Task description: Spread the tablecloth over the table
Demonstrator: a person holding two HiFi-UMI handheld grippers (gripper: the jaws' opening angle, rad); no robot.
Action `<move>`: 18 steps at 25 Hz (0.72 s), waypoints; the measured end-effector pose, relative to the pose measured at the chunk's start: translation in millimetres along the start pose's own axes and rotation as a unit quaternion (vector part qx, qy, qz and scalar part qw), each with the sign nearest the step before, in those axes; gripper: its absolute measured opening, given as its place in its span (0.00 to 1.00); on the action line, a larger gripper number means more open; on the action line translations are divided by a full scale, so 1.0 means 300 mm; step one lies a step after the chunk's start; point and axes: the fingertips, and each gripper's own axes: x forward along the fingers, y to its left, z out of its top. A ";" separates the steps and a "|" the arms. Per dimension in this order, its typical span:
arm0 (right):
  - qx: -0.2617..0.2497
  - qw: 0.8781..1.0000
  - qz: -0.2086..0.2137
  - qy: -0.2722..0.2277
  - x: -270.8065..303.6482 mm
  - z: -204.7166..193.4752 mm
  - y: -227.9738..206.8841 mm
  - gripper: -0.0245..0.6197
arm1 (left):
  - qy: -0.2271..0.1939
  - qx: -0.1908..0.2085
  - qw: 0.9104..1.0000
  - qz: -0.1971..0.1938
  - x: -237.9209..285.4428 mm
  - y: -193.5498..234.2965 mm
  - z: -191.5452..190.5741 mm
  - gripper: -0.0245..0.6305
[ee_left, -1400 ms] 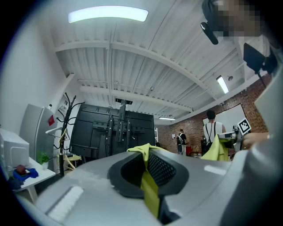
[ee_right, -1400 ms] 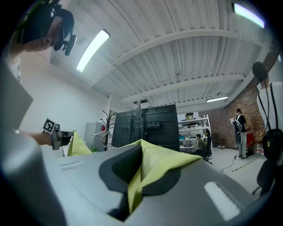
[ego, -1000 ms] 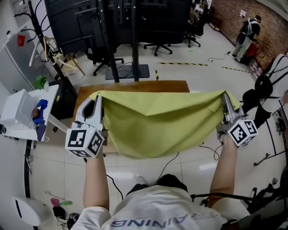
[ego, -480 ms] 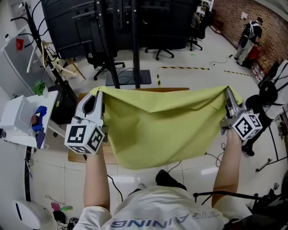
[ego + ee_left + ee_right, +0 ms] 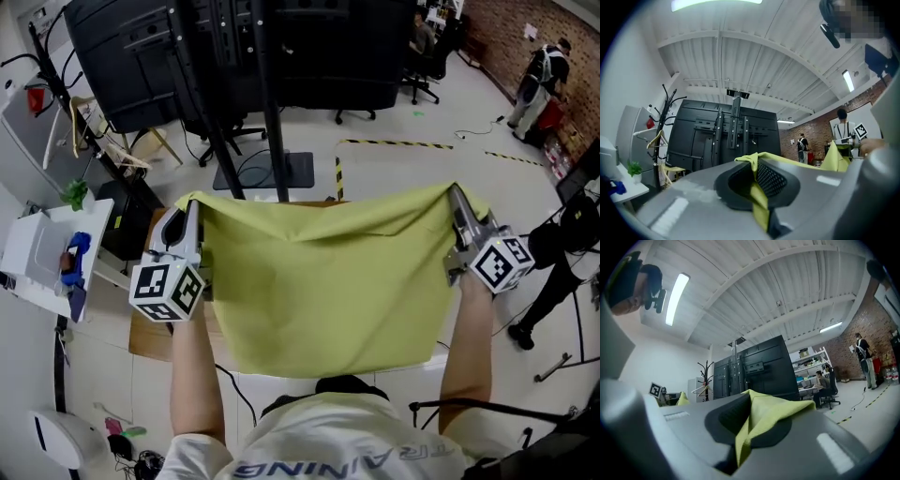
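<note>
Fingers of left gripper (image 5: 193,214) and right gripper (image 5: 457,204) clamp the tablecloth (image 5: 319,281) corners, seemingly the best hold. Soft, light cloth sags between them.

The brown wooden desk (image 5: 148,330) is showing only as a bare corner at the lower left and a thin strip at its far edge, the rest of its top lying hidden behind the yellow-green tablecloth (image 5: 319,281). It is standing on a pale tiled floor (image 5: 394,173), where the flat black base (image 5: 281,173) of a stand and strips of black-and-yellow tape (image 5: 398,143) are lying just beyond it.
</note>
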 end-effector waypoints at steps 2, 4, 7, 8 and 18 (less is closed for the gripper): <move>0.012 1.000 0.006 0.021 0.054 -0.067 -0.063 0.05 | 0.016 0.000 1.000 0.017 0.063 0.026 -0.051 0.05; 0.023 0.999 0.006 0.041 0.100 -0.140 -0.122 0.05 | 0.033 -0.002 0.999 0.026 0.125 0.046 -0.111 0.05; 0.032 0.997 -0.001 0.063 0.158 -0.242 -0.195 0.05 | 0.048 0.008 0.998 0.030 0.212 0.065 -0.191 0.05; 0.034 0.997 -0.005 0.071 0.171 -0.276 -0.215 0.05 | 0.052 0.009 0.998 0.031 0.237 0.068 -0.217 0.05; 0.039 0.989 -0.057 0.129 0.312 -0.581 -0.402 0.05 | 0.124 -0.002 0.992 0.019 0.460 0.127 -0.524 0.05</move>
